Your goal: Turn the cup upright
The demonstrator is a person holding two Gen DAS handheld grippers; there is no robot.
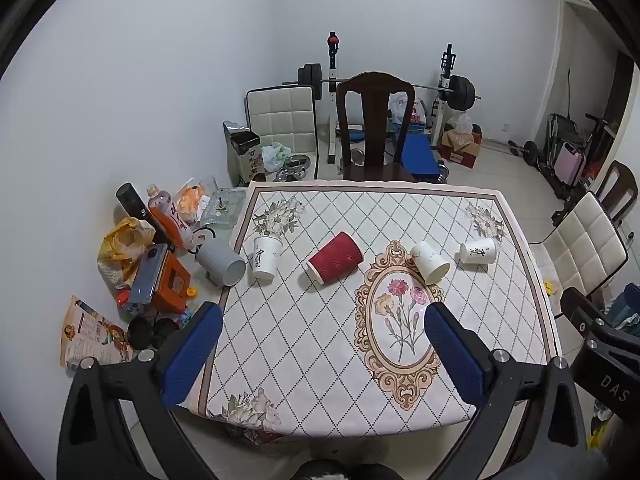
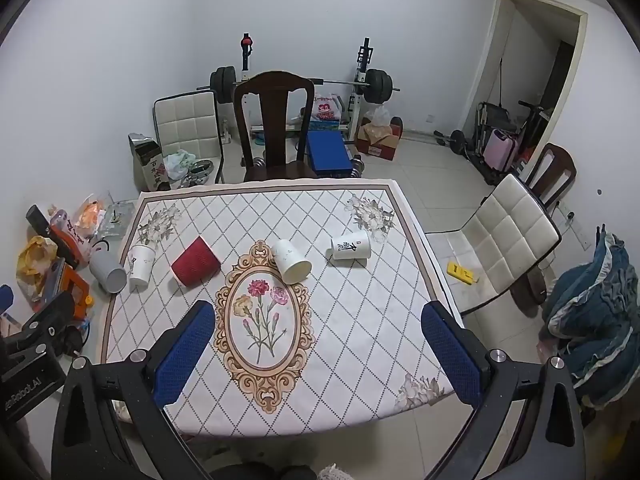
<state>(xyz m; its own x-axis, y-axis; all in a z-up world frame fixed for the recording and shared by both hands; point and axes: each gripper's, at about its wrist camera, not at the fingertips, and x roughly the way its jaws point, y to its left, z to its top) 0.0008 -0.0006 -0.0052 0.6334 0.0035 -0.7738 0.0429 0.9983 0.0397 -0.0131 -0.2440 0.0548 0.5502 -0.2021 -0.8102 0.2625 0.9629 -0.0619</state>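
Several cups lie on their sides on the patterned tablecloth (image 1: 320,340): a red ribbed cup (image 1: 335,258) (image 2: 195,267), a plain white cup (image 1: 430,262) (image 2: 291,261), a white cup with black writing at the right (image 1: 478,251) (image 2: 351,245), another written white cup at the left (image 1: 265,257) (image 2: 141,267), and a grey cup (image 1: 221,262) (image 2: 107,271) at the table's left edge. My left gripper (image 1: 322,320) is open and empty above the near side. My right gripper (image 2: 318,318) is open and empty, also near the front.
A dark wooden chair (image 1: 374,128) stands behind the table, a white padded chair (image 2: 508,240) at its right. Clutter of bottles, bags and an orange box (image 1: 160,264) fills the left side. A weight bench and barbell (image 1: 400,88) stand by the far wall.
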